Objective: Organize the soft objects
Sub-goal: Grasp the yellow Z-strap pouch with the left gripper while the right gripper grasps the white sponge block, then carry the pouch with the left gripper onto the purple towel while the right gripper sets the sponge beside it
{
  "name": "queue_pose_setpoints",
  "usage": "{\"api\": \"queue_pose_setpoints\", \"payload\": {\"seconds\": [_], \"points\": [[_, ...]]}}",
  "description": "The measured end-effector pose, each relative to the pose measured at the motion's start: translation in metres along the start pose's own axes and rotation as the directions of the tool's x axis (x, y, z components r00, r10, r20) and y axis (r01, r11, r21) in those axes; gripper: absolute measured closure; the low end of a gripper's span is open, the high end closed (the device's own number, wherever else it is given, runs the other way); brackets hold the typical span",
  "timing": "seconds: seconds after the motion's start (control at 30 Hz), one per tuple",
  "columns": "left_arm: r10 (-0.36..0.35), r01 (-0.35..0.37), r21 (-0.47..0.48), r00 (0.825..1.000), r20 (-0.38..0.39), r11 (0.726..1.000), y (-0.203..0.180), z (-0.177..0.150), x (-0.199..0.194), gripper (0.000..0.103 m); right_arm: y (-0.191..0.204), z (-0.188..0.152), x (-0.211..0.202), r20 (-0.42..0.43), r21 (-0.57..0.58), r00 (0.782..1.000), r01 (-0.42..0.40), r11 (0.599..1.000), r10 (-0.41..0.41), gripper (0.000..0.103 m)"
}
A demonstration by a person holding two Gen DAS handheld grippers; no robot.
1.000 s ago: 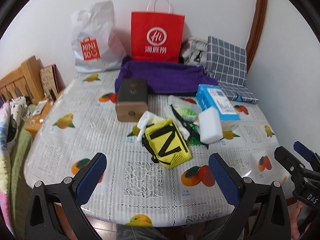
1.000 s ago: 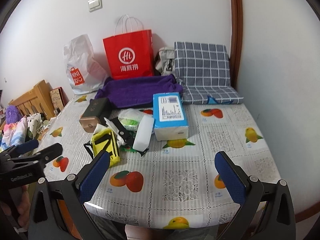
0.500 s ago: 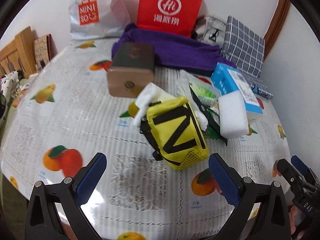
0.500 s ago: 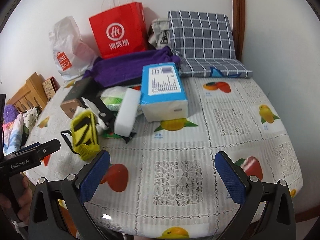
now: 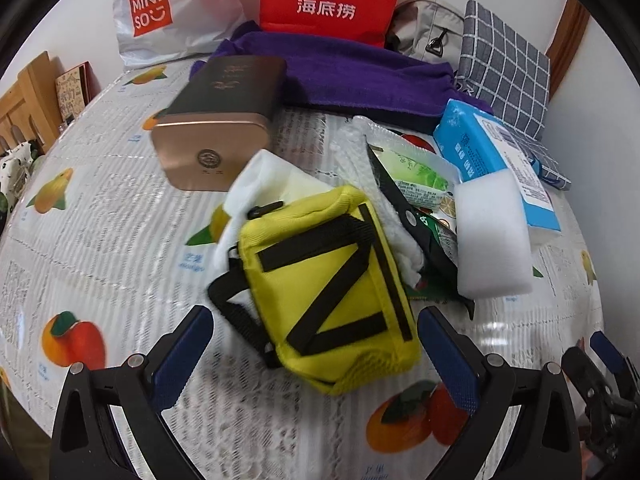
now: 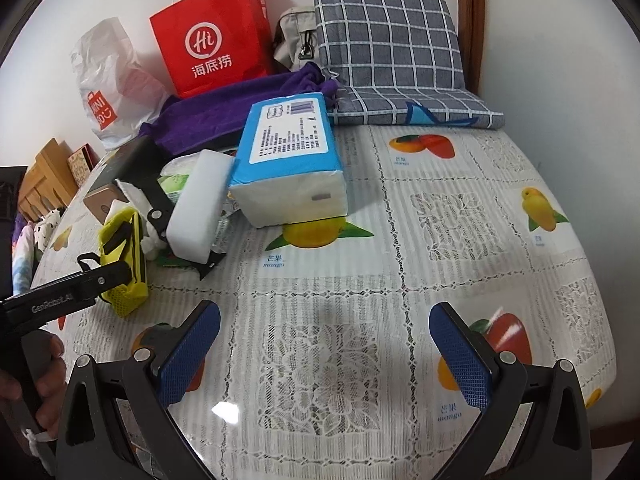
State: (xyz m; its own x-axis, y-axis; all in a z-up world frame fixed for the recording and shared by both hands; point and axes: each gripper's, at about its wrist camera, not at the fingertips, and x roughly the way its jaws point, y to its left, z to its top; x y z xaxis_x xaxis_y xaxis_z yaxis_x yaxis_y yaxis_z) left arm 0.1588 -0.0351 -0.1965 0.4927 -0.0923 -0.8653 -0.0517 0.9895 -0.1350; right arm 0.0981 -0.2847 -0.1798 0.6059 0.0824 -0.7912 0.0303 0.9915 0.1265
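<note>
The left tongs (image 5: 312,350) gape wide, holding nothing — the yellow pouch (image 5: 332,284) lies on the worktop (image 5: 100,248) between their blue pads (contact unclear). The right tongs (image 6: 324,354) spread equally wide over bare cloth, well apart from the tissue pack (image 6: 290,160).

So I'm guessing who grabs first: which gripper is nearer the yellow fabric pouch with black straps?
Left. The left gripper hangs open right at the yellow fabric pouch; the right gripper is off to its right.
</note>
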Motion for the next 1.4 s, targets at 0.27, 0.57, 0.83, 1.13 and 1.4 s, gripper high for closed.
{"api": "queue_pose_setpoints", "payload": {"seconds": [0.27, 0.57, 0.83, 1.13, 1.4], "points": [[0.013, -0.013, 0.001, 1.0, 0.026, 1.0, -0.003, 0.001, 0.016, 0.021, 0.009, 0.008, 0.009, -0.003, 0.02, 0.996, -0.086, 0.996, 0.086, 0.0], [-0.027, 0.026, 0.022, 0.999, 0.019, 0.999, 0.022, 0.0, 0.001, 0.029, 0.034, 0.024, 0.032, -0.03, 0.096, 0.981, -0.19, 0.977, 0.193, 0.002], [0.023, -0.022, -0.014, 0.999, 0.025, 1.0, 0.059, 0.0, -0.008, 0.029, 0.061, 0.037, 0.044, 0.0, 0.08, 0.976, -0.218, 0.973, 0.218, 0.021], [0.077, -0.077, -0.032, 0.997, 0.006, 0.997, 0.083, -0.004, -0.007, 0.029, 0.067, 0.032, 0.033, 0.021, 0.056, 0.972, -0.233, 0.971, 0.232, 0.073], [0.132, -0.132, -0.024, 0.991, -0.002, 0.991, 0.089, -0.01, -0.005, 0.029, 0.041, 0.01, 0.0, -0.006, -0.058, 0.999, -0.05, 0.997, 0.05, 0.074]]}}
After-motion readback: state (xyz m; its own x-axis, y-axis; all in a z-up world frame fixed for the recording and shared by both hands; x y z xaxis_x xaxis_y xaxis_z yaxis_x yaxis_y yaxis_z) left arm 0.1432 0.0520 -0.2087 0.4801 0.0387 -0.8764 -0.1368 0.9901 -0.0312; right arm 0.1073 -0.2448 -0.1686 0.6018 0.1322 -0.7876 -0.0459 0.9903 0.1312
